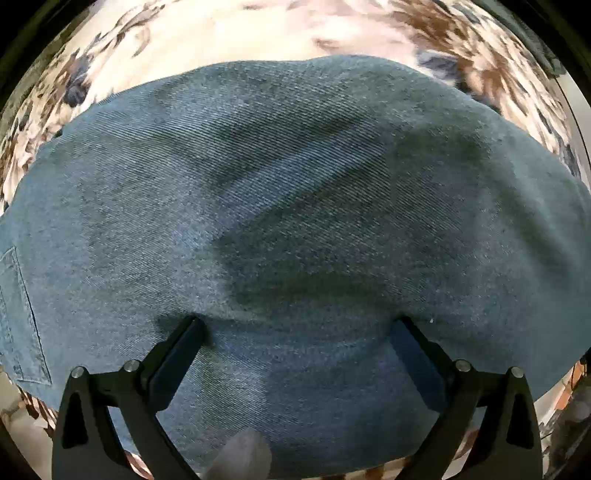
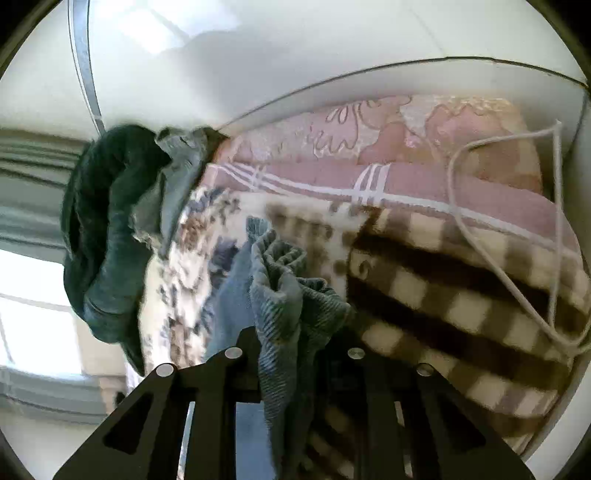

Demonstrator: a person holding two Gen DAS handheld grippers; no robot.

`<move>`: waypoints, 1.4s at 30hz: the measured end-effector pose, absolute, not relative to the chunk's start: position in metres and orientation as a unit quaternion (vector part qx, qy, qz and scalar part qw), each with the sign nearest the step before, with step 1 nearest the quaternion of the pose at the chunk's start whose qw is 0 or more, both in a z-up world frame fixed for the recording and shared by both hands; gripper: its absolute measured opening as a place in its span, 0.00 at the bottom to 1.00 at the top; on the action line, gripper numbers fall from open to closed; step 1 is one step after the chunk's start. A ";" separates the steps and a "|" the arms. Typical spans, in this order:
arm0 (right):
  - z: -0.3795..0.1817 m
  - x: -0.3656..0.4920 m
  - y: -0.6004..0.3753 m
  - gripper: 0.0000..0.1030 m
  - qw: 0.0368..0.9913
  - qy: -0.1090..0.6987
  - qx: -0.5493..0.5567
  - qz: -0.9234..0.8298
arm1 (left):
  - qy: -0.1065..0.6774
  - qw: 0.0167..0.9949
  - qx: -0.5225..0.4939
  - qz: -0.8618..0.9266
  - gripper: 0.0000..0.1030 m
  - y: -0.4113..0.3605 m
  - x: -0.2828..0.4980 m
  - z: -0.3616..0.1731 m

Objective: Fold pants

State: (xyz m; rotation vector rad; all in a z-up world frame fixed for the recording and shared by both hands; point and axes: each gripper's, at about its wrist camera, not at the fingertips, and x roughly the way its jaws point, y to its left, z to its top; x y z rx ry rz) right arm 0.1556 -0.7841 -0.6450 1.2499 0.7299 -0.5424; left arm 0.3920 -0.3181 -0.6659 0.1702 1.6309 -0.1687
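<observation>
Pants (image 1: 295,206) of blue denim fill most of the left wrist view, spread flat over a floral cover (image 1: 221,33) with their long axis running across the frame, left to right; a stitched pocket (image 1: 18,317) shows at the far left edge, though which end is the waist cannot be told from here. The left gripper (image 1: 297,325) stands with its jaws spread wide, both fingertips (image 1: 194,326) pressed down on the denim near its closer edge, with cloth lying slack between them and nothing pinched. In the right wrist view a bunched fold of the pants (image 2: 284,280) rises from between the jaws of the right gripper (image 2: 291,354), which are drawn close together and pinching that denim; the cloth hangs crumpled and stands up past the fingers. Beyond it lie a checked blanket (image 2: 461,295), a pink quilt (image 2: 369,162) and a white cord (image 2: 554,236) looped over both. At the left a dark green garment (image 2: 99,229) is heaped beside the floral cover (image 2: 177,280), with a window (image 2: 33,314) behind
</observation>
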 end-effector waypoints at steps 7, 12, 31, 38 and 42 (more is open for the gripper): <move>-0.654 0.186 -0.780 0.10 0.694 0.351 0.569 -0.266 | 0.732 0.673 0.086 -0.065 1.00 -0.321 0.408 -0.667; -0.592 0.205 -0.763 0.09 0.740 0.356 0.502 -0.272 | 0.703 0.703 0.080 -0.068 1.00 -0.315 0.407 -0.638; -0.544 0.338 -0.435 0.09 0.797 0.496 0.343 -0.027 | 0.686 0.722 -0.072 0.044 1.00 -0.132 0.371 -0.564; -0.626 0.335 -0.341 0.09 0.766 0.574 0.289 -0.002 | 0.681 0.721 -0.094 0.087 1.00 -0.064 0.357 -0.566; -0.645 0.354 -0.312 0.37 0.751 0.615 0.238 -0.003 | 0.680 0.718 -0.113 0.093 1.00 -0.054 0.360 -0.567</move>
